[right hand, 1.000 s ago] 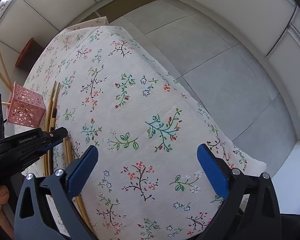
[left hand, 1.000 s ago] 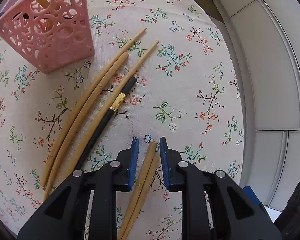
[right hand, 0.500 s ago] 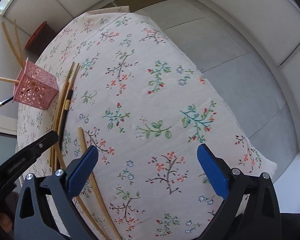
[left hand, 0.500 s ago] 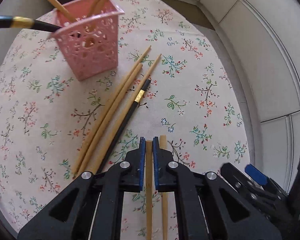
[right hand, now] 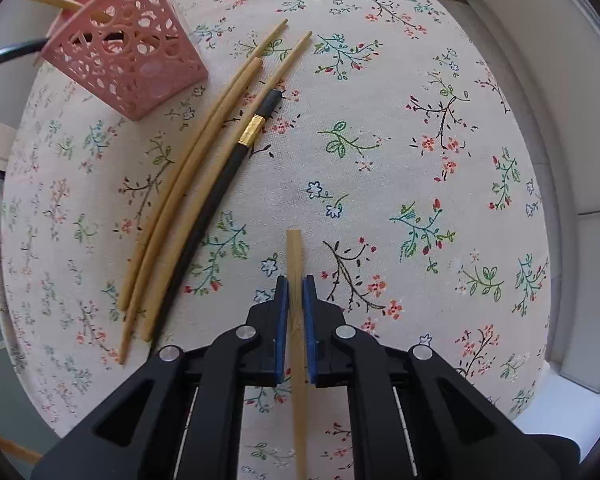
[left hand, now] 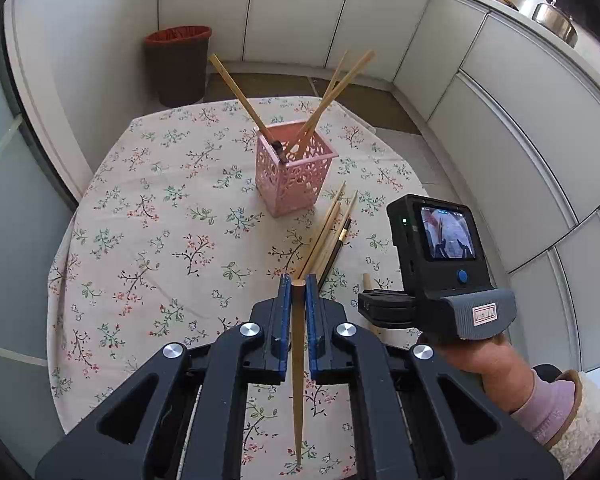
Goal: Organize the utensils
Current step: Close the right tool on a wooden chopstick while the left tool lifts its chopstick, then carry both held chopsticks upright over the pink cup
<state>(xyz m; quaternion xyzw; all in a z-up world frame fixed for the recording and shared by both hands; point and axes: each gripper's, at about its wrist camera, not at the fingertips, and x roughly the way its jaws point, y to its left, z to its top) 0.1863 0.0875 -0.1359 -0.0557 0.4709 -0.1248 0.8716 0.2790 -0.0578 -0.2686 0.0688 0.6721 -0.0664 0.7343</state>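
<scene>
My left gripper (left hand: 295, 280) is shut on a bamboo chopstick (left hand: 297, 360) and holds it in the air above the floral tablecloth (left hand: 160, 240). Beyond it stands the pink perforated holder (left hand: 296, 184) with several chopsticks leaning out of it. In the right wrist view my right gripper (right hand: 296, 280) points down at the cloth, shut on a second bamboo chopstick (right hand: 294, 256) that lies flat. To its left lie three loose bamboo chopsticks (right hand: 188, 172) and a black chopstick with a gold band (right hand: 220, 184), near the holder (right hand: 128, 60).
The right tool's screen housing (left hand: 440, 240) and the hand holding it (left hand: 500, 372) sit low at the right of the left gripper. A brown bin (left hand: 178, 64) stands on the floor behind the table. White cabinets line the back and right. The table edge (right hand: 548, 320) is close on the right.
My left gripper closed on a chopstick and lifted it off the cloth, tilting up. My right gripper moved left over the table and shut on the chopstick left lying there.
</scene>
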